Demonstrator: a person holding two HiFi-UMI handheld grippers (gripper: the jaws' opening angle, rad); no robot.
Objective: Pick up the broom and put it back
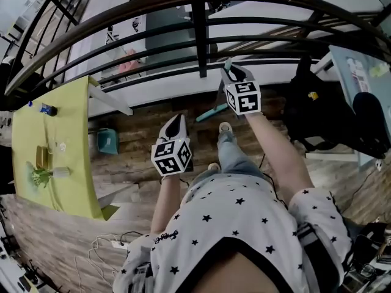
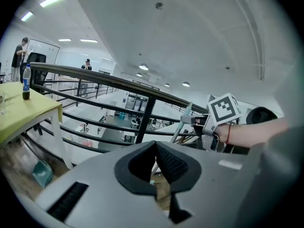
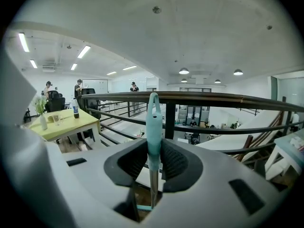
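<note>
I stand on an office mezzanine: a dark curved railing (image 3: pixel 204 98) overlooks a lower level (image 1: pixel 168 32), strip lights (image 3: pixel 83 51) line the white ceiling, and a yellow-green table (image 1: pixel 76 157) stands at my left on wood flooring (image 1: pixel 146 136).

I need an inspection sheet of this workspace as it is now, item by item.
Surface: wooden floor.
Job's things: broom, handle upright, teal head down by the floor.
Clutter: teal bin under the yellow table; bottle and plant on the table.
Grippers: right gripper fingers shut on the broom handle; left gripper shut, empty.
Cables: white cables loose on the floor at the person's left.
Surroundings: dark railing ahead.
</note>
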